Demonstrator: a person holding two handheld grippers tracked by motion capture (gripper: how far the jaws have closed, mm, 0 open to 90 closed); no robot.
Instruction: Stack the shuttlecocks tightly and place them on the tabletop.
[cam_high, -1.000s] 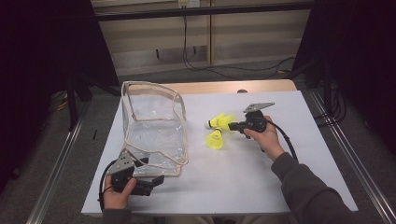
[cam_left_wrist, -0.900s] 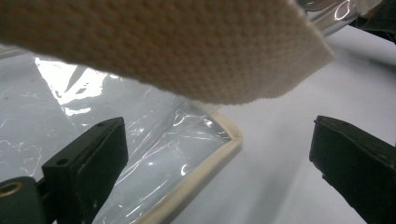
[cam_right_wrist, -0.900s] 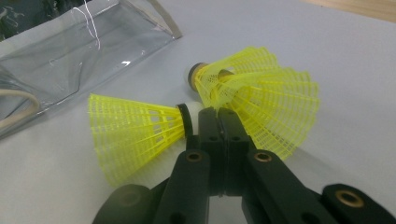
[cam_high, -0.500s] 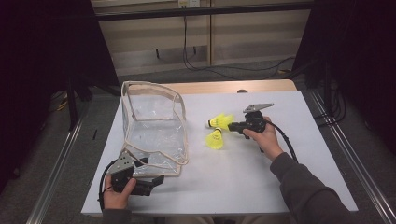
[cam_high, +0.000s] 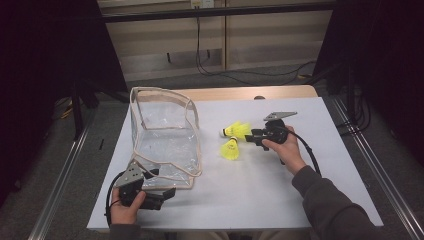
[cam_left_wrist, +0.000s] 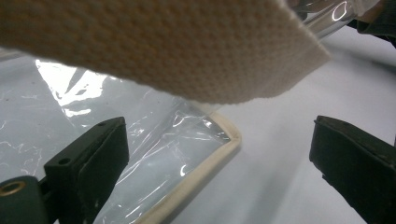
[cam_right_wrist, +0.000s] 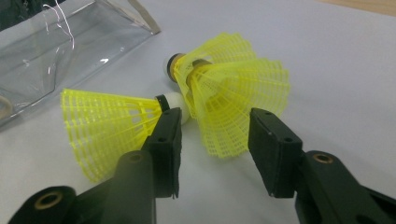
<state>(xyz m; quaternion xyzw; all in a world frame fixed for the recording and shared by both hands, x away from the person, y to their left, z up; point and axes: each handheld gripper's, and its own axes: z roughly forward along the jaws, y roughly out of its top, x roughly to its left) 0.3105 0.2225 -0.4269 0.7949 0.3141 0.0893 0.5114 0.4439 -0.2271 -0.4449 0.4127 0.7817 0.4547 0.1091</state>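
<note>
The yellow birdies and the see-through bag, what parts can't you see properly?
- Farther shuttlecock: in the right gripper view its cork tip is mostly hidden behind its own skirt.
- Nearer shuttlecock: its cork is partly behind one jaw of the right tongs.
- Clear bag: in the left gripper view a close, blurred woven strap covers its top.
- Left tongs: too small in the high view to judge the gap.

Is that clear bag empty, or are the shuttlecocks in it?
Empty: the bag holds nothing visible, and both shuttlecocks lie on the table beside it.
</note>
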